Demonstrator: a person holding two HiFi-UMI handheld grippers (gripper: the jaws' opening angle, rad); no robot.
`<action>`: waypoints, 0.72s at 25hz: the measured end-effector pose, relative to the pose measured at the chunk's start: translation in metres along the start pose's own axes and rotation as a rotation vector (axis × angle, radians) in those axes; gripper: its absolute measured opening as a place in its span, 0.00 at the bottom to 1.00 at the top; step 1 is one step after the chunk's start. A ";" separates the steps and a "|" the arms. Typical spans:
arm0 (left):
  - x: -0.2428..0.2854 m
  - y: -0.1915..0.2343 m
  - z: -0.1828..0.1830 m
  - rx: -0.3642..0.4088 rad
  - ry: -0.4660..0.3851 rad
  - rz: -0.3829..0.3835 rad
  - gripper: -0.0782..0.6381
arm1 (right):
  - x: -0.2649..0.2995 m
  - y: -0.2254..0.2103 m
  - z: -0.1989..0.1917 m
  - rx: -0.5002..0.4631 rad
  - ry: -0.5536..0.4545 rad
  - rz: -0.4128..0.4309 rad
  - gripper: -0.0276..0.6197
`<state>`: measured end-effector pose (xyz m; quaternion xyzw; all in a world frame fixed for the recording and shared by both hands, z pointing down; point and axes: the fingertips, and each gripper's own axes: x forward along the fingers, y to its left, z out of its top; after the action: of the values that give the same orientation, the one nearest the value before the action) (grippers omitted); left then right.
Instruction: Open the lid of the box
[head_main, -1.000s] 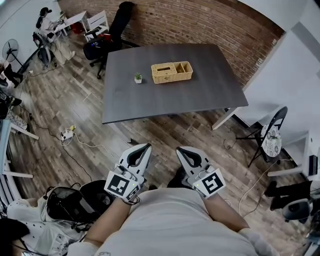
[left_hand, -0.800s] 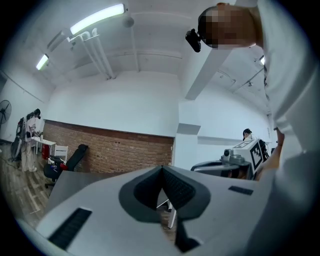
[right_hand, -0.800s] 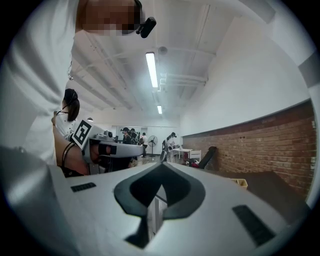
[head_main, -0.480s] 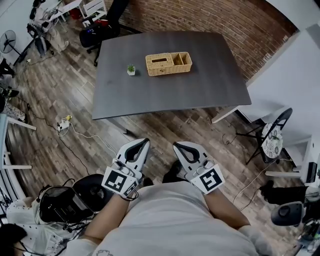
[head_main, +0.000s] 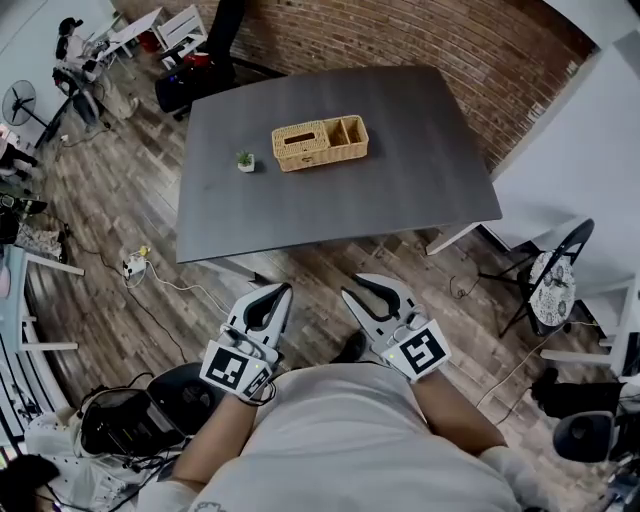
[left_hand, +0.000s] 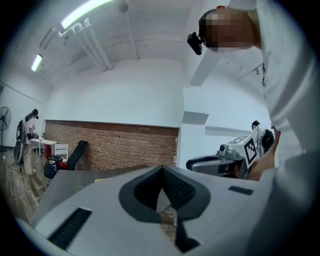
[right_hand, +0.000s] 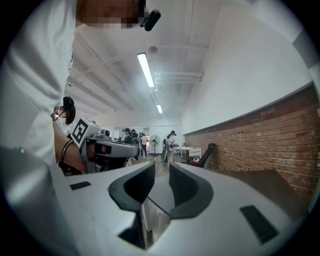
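The wicker box (head_main: 320, 143) is pictured lying crosswise, well ahead of the left gripper (head_main: 283, 290), jaws together, and the right gripper (head_main: 362, 287), jaws opening on nothing.

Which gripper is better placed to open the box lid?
Right, probably: both are far from the box, but the right gripper has empty, opening jaws, while the left gripper is shut.

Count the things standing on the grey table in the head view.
2. A wicker box sits toward the far side of the table. A small potted plant stands apart from it, to its left in the view. The whole tabletop shows, so none should be hidden.
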<state>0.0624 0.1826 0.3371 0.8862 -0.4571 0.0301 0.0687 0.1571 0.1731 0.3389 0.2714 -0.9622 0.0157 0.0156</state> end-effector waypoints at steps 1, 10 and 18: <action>0.005 -0.001 0.001 0.004 0.001 0.005 0.12 | -0.002 -0.006 0.000 -0.001 -0.001 0.005 0.19; 0.049 -0.019 0.002 0.012 0.009 -0.026 0.12 | -0.019 -0.044 -0.002 -0.008 -0.006 -0.003 0.26; 0.083 -0.021 0.005 0.009 -0.010 -0.094 0.12 | -0.021 -0.068 -0.003 -0.012 0.006 -0.052 0.29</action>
<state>0.1274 0.1269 0.3395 0.9071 -0.4153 0.0246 0.0636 0.2109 0.1261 0.3426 0.2960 -0.9549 0.0102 0.0206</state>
